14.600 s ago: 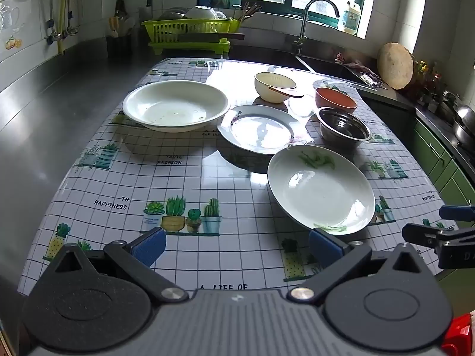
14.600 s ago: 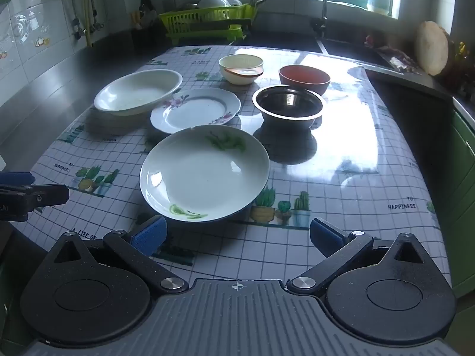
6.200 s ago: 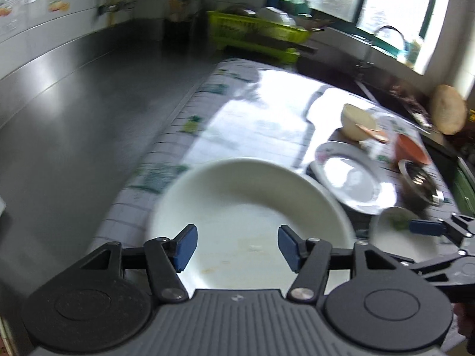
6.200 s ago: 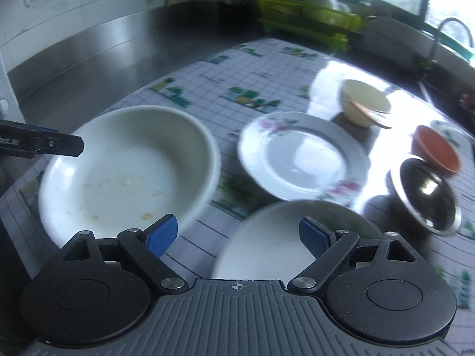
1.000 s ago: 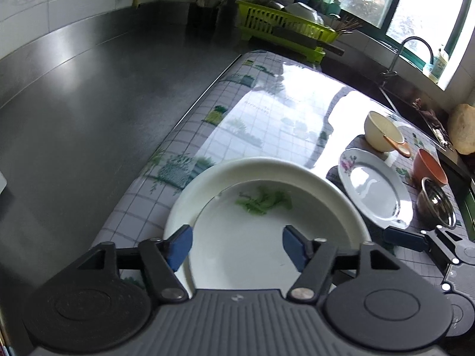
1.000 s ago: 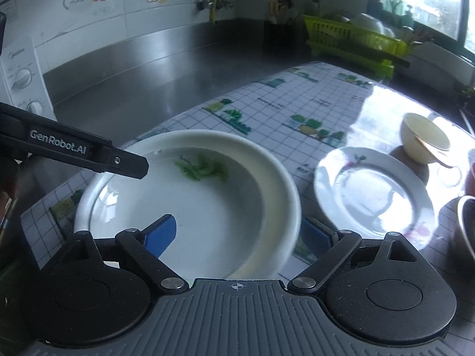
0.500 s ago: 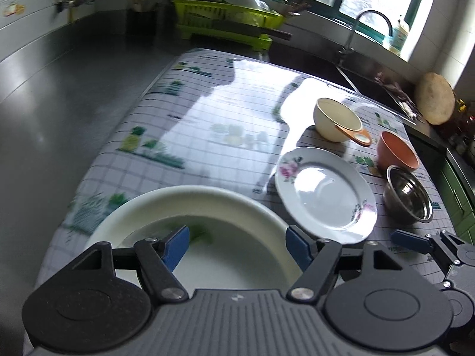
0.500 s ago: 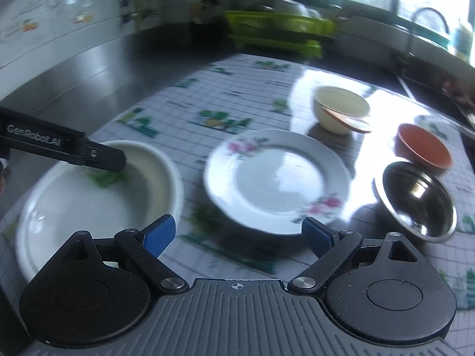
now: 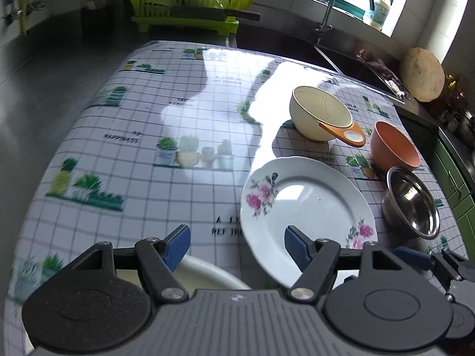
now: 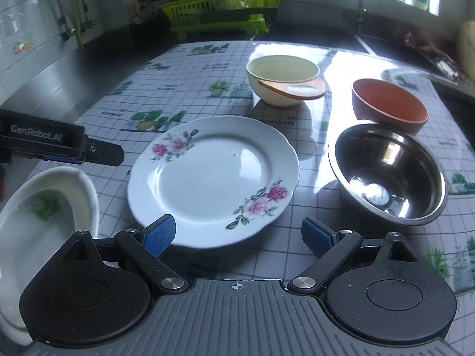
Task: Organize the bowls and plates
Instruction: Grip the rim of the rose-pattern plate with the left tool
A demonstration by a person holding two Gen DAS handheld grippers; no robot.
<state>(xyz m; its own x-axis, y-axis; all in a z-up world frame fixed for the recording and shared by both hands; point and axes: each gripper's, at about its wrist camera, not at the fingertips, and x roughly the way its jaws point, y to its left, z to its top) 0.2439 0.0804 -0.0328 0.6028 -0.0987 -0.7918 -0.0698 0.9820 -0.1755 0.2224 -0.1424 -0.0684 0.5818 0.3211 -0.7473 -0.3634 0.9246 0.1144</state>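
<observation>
white plate (image 10: 213, 178), pink rose sprays, scalloped rim

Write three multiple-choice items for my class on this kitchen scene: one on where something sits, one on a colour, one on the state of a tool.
1. Where is the steel bowl relative to the flowered plate in the right wrist view?
A. To its right
B. Stacked on it
C. To its left

2. What colour is the dish rack?
A. Red
B. Lime green
C. Black

3. How is the right tool?
A. Shut on the plate
B. Shut on a spoon
C. Open, holding nothing

Answers:
1 A: the bowl stands apart on the cloth, right of the plate.
2 B: its plastic is bright yellow-green.
3 C: its blue pads are spread wide, gripping nothing.
</observation>
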